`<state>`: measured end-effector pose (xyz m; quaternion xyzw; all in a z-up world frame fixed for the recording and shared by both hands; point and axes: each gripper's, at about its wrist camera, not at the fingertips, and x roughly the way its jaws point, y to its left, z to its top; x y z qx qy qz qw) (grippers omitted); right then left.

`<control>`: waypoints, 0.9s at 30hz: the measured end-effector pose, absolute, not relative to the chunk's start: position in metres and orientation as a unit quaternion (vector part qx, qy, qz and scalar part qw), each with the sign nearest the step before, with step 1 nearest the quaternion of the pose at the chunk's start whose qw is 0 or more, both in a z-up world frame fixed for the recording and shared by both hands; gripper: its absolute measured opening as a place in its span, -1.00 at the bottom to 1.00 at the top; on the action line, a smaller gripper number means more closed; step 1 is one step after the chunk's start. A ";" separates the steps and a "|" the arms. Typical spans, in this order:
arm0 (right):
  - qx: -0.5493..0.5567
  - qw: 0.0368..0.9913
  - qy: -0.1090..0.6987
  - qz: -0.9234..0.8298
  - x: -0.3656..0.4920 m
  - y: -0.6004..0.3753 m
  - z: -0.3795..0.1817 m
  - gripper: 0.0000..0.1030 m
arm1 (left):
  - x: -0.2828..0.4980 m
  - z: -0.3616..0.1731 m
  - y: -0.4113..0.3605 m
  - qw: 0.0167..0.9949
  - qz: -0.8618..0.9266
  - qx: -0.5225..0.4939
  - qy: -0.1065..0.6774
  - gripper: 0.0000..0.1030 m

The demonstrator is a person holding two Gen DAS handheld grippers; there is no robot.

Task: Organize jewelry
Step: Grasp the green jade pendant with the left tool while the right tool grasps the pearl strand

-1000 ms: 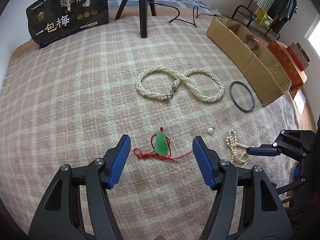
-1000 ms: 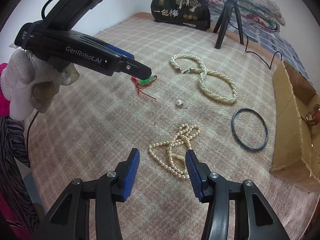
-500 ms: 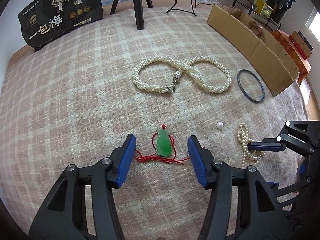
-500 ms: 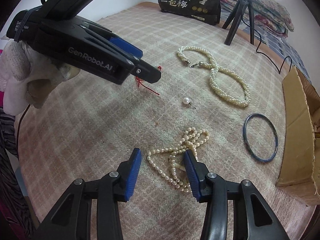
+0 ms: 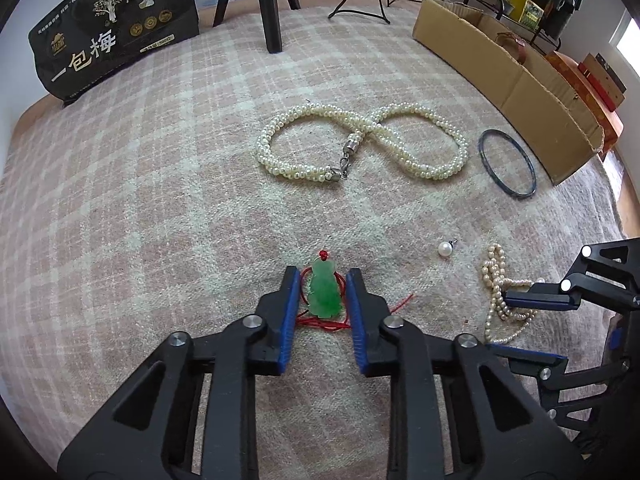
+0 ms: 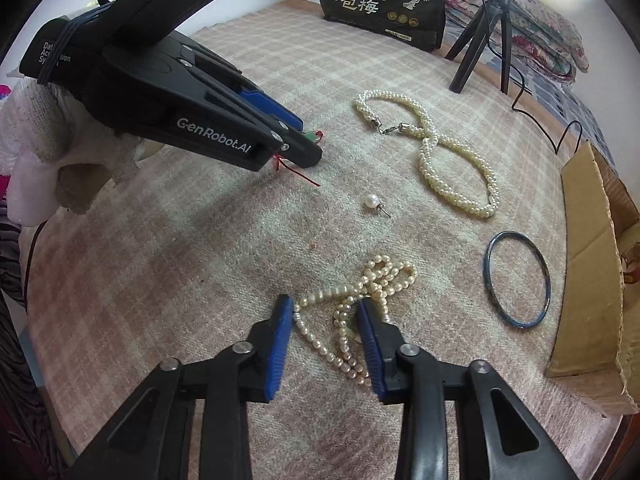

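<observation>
A green jade pendant [image 5: 325,291] on a red cord lies on the plaid blanket between the blue pads of my left gripper [image 5: 322,280]. The jaws stand close on either side of it, with small gaps showing. My right gripper [image 6: 325,309] is open around a tangled thin pearl strand [image 6: 360,288], which also shows in the left wrist view [image 5: 500,292]. A thick twisted pearl necklace [image 5: 360,144], a single pearl stud [image 5: 445,249] and a dark blue bangle [image 5: 508,164] lie farther out. My left gripper also shows in the right wrist view [image 6: 308,148].
An open cardboard box [image 5: 504,76] stands at the right edge of the blanket. A black printed bag [image 5: 116,36] and a black tripod [image 5: 268,4] stand at the far side. A cable trails behind the tripod.
My left gripper has moved forward and narrowed its jaws around the jade pendant. My right gripper has moved forward so its pads straddle the thin pearl strand.
</observation>
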<state>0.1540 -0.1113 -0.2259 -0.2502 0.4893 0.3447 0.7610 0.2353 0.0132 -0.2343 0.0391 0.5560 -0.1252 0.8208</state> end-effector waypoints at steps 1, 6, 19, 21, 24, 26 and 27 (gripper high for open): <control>-0.253 0.761 0.489 0.345 0.153 -0.111 -0.226 -0.48 | 0.235 -0.234 0.014 0.821 -0.125 0.039 0.556 -0.70; -0.264 0.759 0.486 0.343 0.149 -0.107 -0.225 -0.87 | 0.232 -0.232 0.014 0.823 -0.125 0.041 0.552 -0.71; -0.224 0.769 0.488 0.347 0.155 -0.118 -0.213 -0.98 | 0.224 -0.214 0.026 0.832 -0.120 0.023 0.541 -0.71; -0.222 0.772 0.485 0.345 0.155 -0.118 -0.210 -0.98 | 0.221 -0.209 0.026 0.834 -0.121 0.022 0.537 -0.71; -0.219 0.777 0.480 0.343 0.155 -0.118 -0.204 -0.98 | 0.218 -0.202 0.027 0.839 -0.123 0.021 0.530 -0.71; -0.215 0.781 0.476 0.342 0.156 -0.120 -0.199 -0.98 | 0.215 -0.196 0.028 0.842 -0.126 0.019 0.525 -0.71; -0.214 0.783 0.474 0.342 0.156 -0.120 -0.197 -0.98 | 0.215 -0.194 0.028 0.843 -0.126 0.018 0.523 -0.71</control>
